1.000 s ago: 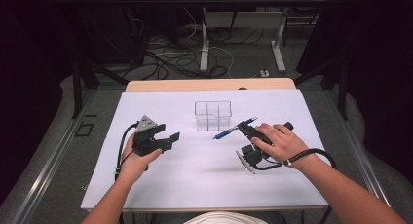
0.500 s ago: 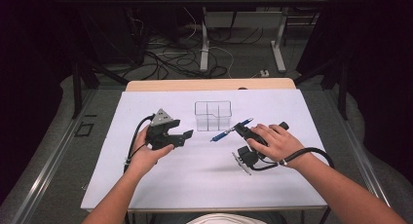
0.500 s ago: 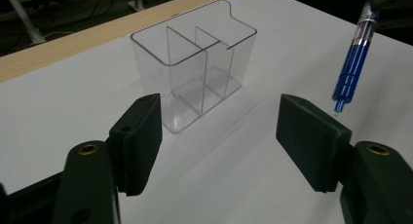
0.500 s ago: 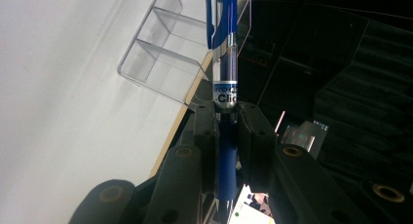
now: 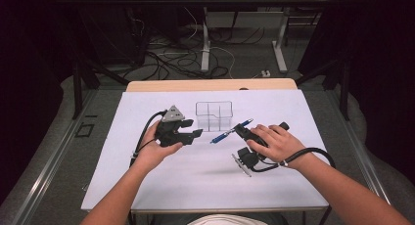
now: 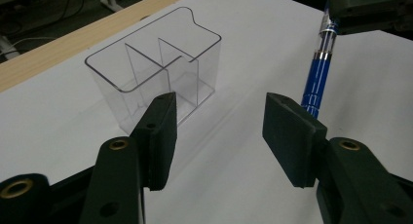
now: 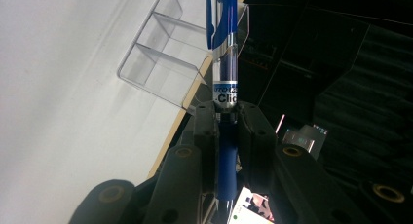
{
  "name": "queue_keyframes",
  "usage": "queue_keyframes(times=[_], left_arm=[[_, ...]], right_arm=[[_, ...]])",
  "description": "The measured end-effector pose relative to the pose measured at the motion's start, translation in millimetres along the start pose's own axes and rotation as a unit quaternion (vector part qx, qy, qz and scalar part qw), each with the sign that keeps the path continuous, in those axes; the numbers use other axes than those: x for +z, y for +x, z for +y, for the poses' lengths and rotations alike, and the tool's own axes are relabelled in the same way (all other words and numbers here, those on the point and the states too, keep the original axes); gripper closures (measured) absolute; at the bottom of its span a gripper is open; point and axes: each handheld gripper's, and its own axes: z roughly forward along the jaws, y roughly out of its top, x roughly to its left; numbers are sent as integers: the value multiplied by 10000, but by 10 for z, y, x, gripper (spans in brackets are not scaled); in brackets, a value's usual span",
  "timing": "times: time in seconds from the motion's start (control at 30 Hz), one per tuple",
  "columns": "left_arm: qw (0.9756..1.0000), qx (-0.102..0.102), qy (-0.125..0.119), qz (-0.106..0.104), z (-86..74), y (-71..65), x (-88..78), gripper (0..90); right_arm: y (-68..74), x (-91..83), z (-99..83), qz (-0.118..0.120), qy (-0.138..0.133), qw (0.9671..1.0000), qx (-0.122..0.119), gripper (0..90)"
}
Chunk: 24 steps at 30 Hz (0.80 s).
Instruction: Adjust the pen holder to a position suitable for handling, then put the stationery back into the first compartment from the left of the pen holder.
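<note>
Right gripper point(image 5: 241, 129), right of the table's point(image 5: 293, 186) middle, clamped tight on a blue pen point(image 7: 225, 78) with its tip sticking out toward the left. Left gripper point(image 6: 216, 124) wide open, nothing in it. Further back, toward the far edge: clear divided organizer point(image 5: 214, 115), upright.

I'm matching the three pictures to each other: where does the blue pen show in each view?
High view: blue pen right of centre, clamped in the right gripper.
Left gripper view: upper right, beyond the jaws.
Right gripper view: centre, rising between the jaws.
Shared landmark: clear organizer.
</note>
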Motion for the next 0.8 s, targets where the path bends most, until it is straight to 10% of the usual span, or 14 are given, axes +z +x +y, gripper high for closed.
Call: queue_keyframes(times=[0.8], left_arm=[[9953, 438, 783, -372, 312, -262, 268, 529]], right_arm=[[14, 63, 104, 121, -52, 9992, -390, 793]])
